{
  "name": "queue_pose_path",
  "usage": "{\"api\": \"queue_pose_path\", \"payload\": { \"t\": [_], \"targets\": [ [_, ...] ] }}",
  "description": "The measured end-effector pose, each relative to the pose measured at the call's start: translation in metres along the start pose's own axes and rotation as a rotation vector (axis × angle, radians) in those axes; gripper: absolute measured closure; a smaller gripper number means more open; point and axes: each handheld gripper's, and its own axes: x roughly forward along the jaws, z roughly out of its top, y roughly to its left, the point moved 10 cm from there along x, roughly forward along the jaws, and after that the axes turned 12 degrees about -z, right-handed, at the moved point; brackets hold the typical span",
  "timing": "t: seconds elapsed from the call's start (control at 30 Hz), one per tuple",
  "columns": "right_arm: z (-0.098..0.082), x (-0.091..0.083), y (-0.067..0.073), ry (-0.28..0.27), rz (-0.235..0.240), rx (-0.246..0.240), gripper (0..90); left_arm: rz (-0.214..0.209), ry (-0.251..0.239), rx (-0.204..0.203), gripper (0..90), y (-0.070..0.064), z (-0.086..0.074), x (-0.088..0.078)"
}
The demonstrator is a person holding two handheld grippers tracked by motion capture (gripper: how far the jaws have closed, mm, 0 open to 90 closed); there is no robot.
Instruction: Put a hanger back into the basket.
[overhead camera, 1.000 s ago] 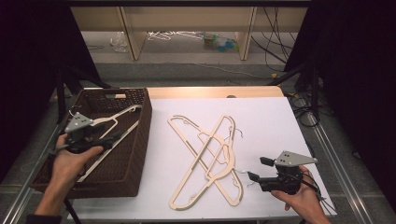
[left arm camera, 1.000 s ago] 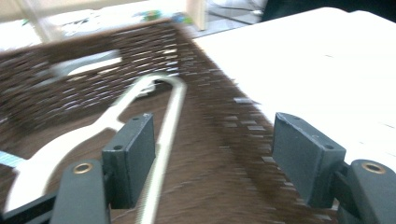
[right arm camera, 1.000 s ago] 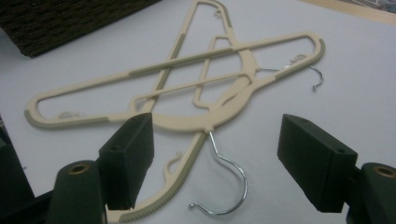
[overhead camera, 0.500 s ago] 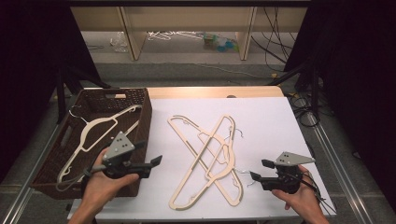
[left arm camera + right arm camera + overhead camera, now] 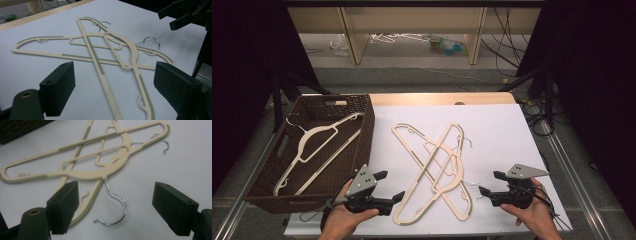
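Cream hangers: three plastic hangers (image 5: pixel 432 165) lie crossed in a pile on the white desk (image 5: pixel 497 125), from its middle down to the near edge; their metal hooks point toward the right side.
Desk edges: the pile's lowest tips reach close to the near edge; the far and right parts of the white top are bare, with open room to move there.
Basket: a dark woven basket (image 5: pixel 362 125) stands at the desk's left edge, its right wall just beside the pile; one more cream hanger (image 5: pixel 319 147) lies inside it.
Left tongs: the left tongs (image 5: pixel 393 186) hover over the near left corner, between the basket and the pile; the jaws have just been opening and stand wide with nothing between them.
Left view: in the left gripper view the pile (image 5: pixel 100 50) lies just ahead of the jaws, not touched.
Right tongs: the right tongs (image 5: pixel 489 182) sit at the near right, jaws wide apart and gripping nothing; they have just been opening.
Hook: in the right gripper view one wire hook (image 5: pixel 116 205) lies on the desk between the jaws, clear of both pads.
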Motion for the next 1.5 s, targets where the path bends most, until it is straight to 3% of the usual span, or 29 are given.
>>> {"api": "queue_pose_path", "payload": {
  "t": [0.13, 0.27, 0.4, 0.53, 0.8, 0.9, 0.93, 1.0, 1.03, 1.13, 1.17, 1.2, 1.3, 1.33, 1.37, 1.43, 1.47, 1.5],
  "targets": [
    [-0.002, 0.002, 0.001, 0.002, 0.001, -0.013, 22.5, 0.006, -0.013, 0.001, 17.5, 0.000, -0.003, 0.000],
    [-0.006, 0.001, 0.001, 0.040, -0.002, -0.022, 22.8, -0.007, -0.011, 0.017, 16.9, -0.002, -0.005, 0.000],
    [-0.007, 0.003, 0.002, 0.046, -0.007, -0.016, 23.9, 0.008, -0.027, 0.030, 16.8, 0.002, -0.005, -0.004],
    [-0.010, 0.008, 0.000, 0.067, -0.013, -0.043, 27.4, 0.024, -0.017, 0.025, 16.8, 0.005, -0.012, -0.002],
    [-0.018, 0.025, -0.001, 0.175, -0.017, -0.078, 42.6, 0.017, -0.004, 0.037, 17.0, 0.004, -0.015, 0.000],
    [-0.022, 0.029, -0.002, 0.224, -0.008, -0.045, 46.8, 0.013, 0.002, 0.034, 17.1, 0.005, -0.017, 0.001],
    [-0.022, 0.034, -0.006, 0.204, -0.017, -0.063, 48.5, 0.014, 0.007, 0.036, 17.2, 0.005, -0.017, 0.001],
    [-0.023, 0.036, -0.008, 0.236, -0.011, -0.055, 51.3, 0.002, 0.003, 0.030, 17.2, 0.003, -0.018, 0.003],
    [-0.023, 0.040, -0.009, 0.226, -0.011, -0.060, 52.9, 0.000, 0.004, 0.041, 17.2, 0.002, -0.018, 0.003],
    [-0.028, 0.043, -0.009, 0.285, 0.006, -0.066, 58.7, -0.009, -0.002, 0.037, 17.4, 0.002, -0.017, 0.004],
    [-0.029, 0.044, -0.007, 0.302, 0.004, -0.046, 60.4, -0.008, 0.006, 0.037, 17.3, 0.002, -0.018, 0.003],
    [-0.030, 0.045, -0.010, 0.293, 0.002, -0.086, 62.3, -0.002, 0.012, 0.039, 17.4, 0.002, -0.019, 0.003],
    [-0.029, 0.044, -0.010, 0.299, -0.005, -0.084, 68.7, -0.004, 0.010, 0.038, 17.8, 0.002, -0.019, 0.003],
    [-0.030, 0.044, -0.011, 0.303, -0.003, -0.106, 69.4, -0.004, 0.011, 0.040, 17.8, 0.002, -0.019, 0.003],
    [-0.030, 0.043, -0.009, 0.324, -0.010, -0.088, 69.6, -0.003, 0.011, 0.041, 18.0, 0.002, -0.019, 0.003],
    [-0.030, 0.044, -0.009, 0.318, -0.014, -0.112, 71.9, -0.001, 0.012, 0.036, 18.1, 0.003, -0.019, 0.004],
    [-0.030, 0.044, -0.008, 0.325, -0.025, -0.096, 74.4, 0.001, 0.010, 0.034, 18.2, 0.003, -0.019, 0.004],
    [-0.030, 0.043, -0.008, 0.347, -0.025, -0.110, 76.3, 0.001, 0.012, 0.036, 18.3, 0.003, -0.019, 0.004]
  ]
}}
